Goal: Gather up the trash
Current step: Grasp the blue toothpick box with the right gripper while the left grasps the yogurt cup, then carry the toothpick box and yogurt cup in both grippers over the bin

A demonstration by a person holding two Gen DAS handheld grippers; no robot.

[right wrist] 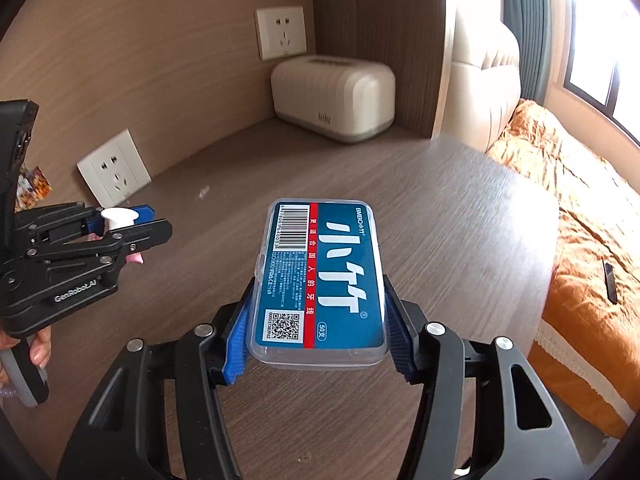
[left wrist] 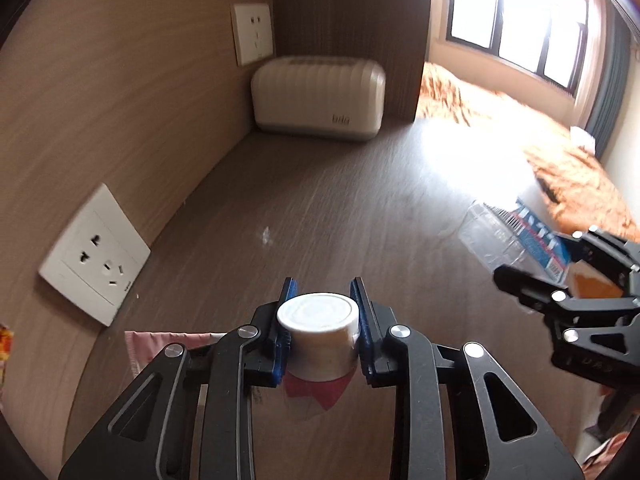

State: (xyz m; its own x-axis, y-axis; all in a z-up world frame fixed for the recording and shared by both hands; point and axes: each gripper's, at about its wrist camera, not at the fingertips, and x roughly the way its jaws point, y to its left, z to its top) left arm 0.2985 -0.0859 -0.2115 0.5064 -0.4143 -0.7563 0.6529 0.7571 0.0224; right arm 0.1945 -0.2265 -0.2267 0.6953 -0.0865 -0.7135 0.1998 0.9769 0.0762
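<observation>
The wooden desk (right wrist: 460, 216) is bounded by wall panels at left and rear; its right edge meets the bed (right wrist: 568, 216). A tissue box (right wrist: 334, 98) occupies the rear corner. Above mid-desk, the floss box (right wrist: 320, 276) is clamped by the right gripper (right wrist: 316, 344), the capped bottle (left wrist: 320, 334) by the left gripper (left wrist: 322, 320).

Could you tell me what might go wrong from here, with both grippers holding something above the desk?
1. The clear floss-pick box is clamped only near its rear end by the right gripper, so it may pivot or slip out.
2. The left gripper pinches the white-capped bottle near its cap; it may slide down.
3. The grippers are close together and could bump.
</observation>
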